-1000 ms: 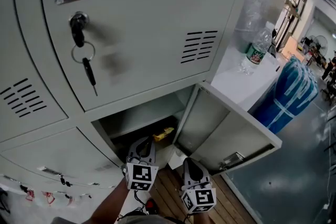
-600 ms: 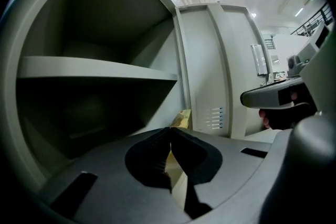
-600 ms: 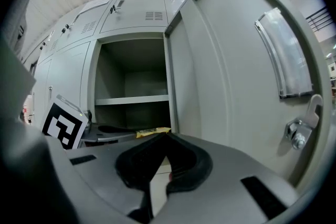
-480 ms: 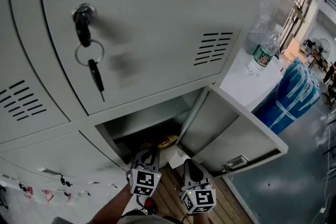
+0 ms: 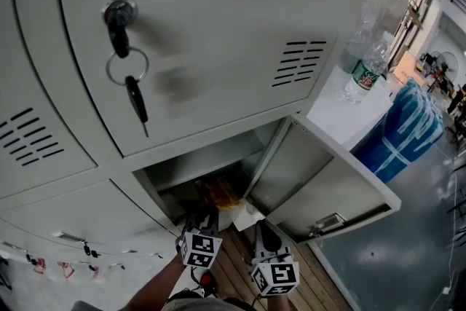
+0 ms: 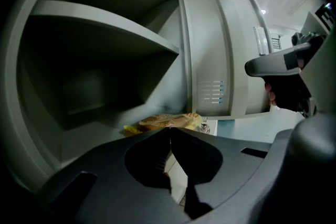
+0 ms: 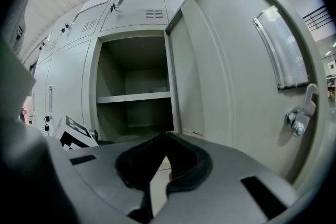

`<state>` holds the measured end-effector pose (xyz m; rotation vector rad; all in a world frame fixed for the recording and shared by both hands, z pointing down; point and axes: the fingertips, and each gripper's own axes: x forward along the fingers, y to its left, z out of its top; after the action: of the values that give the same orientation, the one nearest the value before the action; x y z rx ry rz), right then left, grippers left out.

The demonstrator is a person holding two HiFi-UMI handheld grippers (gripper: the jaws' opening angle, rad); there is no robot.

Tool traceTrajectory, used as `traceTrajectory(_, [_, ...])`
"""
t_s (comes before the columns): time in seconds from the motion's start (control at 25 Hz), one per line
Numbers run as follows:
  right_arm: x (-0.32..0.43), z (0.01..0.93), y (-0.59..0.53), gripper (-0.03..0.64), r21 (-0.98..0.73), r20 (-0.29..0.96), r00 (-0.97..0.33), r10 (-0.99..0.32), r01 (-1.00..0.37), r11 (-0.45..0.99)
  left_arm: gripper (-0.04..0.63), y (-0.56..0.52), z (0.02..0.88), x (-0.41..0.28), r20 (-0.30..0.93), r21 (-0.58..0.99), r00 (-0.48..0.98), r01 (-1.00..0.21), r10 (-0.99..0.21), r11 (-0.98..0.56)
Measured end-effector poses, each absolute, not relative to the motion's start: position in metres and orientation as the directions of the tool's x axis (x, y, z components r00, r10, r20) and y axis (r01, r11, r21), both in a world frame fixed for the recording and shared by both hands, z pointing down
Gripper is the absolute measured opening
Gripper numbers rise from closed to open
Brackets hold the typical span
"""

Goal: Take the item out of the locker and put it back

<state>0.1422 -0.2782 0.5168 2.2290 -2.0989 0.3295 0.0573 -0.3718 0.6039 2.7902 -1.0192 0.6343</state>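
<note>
The bottom locker compartment (image 5: 191,172) stands with its door (image 5: 320,186) swung wide to the right. A yellow-orange snack packet (image 5: 222,193) sits in the mouth of the compartment, low down. My left gripper (image 5: 206,212) points into the opening and is shut on the near edge of the packet (image 6: 168,121), jaws together at the tips (image 6: 169,129). Just to the right, outside the locker, my right gripper (image 5: 262,224) is shut with nothing in it. The right gripper view shows the compartment's inner shelf (image 7: 134,97) and my right gripper's closed jaws (image 7: 167,135).
A key (image 5: 135,100) dangles from the lock of the upper door. A plastic bottle (image 5: 362,73) stands on a white top at the right, with a blue wrapped bundle (image 5: 404,131) beyond it. Wooden slats (image 5: 233,262) lie below the grippers.
My left gripper has sunk lower in front of the opening, carrying the snack packet down with it. The right gripper has stayed put.
</note>
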Motion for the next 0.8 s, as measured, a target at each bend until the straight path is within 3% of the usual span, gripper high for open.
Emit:
traceTrajectory(0.6, [0.1422,0.5180,-0.2735,0.017,-0.101,0.206,0.050,-0.977,-0.992,-0.072,0.034,-0.3737,0.6100,0.0567,0.415,-0.016,0.685,-0.653,-0.599,-0.758])
traceTrajectory(0.68, [0.1420,0.5179,-0.2722,0.017,-0.103,0.205,0.048,-0.977,-0.992,-0.070,0.155,-0.3700,0.6084,0.0575,0.416,0.031,0.711,-0.634,-0.567,-0.773])
traceTrajectory(0.8, [0.1407,0.5175,-0.2700,0.017,-0.103,0.203,0.043,-0.978,-0.993,-0.065,0.216,-0.3657,0.6042,0.0580,0.411,0.066,0.731,-0.620,-0.544,-0.782])
